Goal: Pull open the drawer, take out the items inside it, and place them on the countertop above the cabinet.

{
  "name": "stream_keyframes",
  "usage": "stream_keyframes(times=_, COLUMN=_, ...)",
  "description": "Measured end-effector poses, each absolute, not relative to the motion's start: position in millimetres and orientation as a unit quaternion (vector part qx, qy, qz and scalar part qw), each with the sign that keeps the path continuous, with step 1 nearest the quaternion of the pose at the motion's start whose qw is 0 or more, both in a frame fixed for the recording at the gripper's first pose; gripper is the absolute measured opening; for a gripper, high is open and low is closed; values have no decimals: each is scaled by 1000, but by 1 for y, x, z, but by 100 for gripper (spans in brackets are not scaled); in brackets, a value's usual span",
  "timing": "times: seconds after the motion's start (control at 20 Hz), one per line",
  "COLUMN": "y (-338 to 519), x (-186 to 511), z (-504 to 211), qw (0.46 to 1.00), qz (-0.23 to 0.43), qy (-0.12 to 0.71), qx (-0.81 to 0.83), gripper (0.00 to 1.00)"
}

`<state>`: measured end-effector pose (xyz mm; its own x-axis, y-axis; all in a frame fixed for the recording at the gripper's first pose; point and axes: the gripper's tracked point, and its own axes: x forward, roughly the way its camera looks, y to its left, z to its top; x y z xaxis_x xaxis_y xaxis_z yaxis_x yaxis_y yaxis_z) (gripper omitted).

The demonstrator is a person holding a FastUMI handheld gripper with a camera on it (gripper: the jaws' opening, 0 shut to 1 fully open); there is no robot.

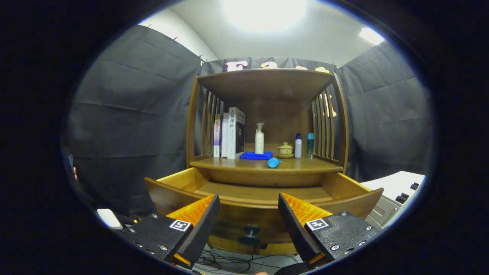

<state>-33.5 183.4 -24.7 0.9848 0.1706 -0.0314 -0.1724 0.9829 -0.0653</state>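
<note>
Okay, drawer point(263, 193) is already pulled out, and from my angle its floor looks bare wood; I can't see into the near strip behind the front panel. The hand-held gripper point(249, 221) sits in front of and a little above the drawer front, fingers apart, clamped on nothing, with the dark knob point(249, 233) between and below them.

Items sit on the counter point(263, 165) above the drawer: blue cloth point(256, 155), blue cup point(274, 162) lying on its side near the front edge, white pump bottle point(259, 138), small lidded pot point(285, 150) on a saucer, white bottle point(298, 146), teal bottle point(310, 145), and books point(230, 133) standing at the far left.

Handling guesses: cloth is soft and light, so pinch a fold. The cup looks like light plastic and may roll, so I'd grip across its body. The bottles are smooth and tall, tippy, so take them mid-body. The pot looks ceramic and fragile with a loose lid; grip the body, not the lid. The drawer is stiff wood, and the knob is the only hold.

Writing: one book spine has printed characters, too small for me to read safely. No brands legible on the bottles. Square markers sit on the gripper body.
</note>
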Motion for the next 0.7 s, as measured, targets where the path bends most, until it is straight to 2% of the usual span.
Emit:
stream_keyframes(times=0.45, y=172, x=-36, z=-86, qw=994, qz=79, qy=65, qx=-36, gripper=94)
stream_keyframes(times=0.7, y=168, x=-18, z=-103, qw=994, qz=52, qy=71, qx=-64, gripper=94)
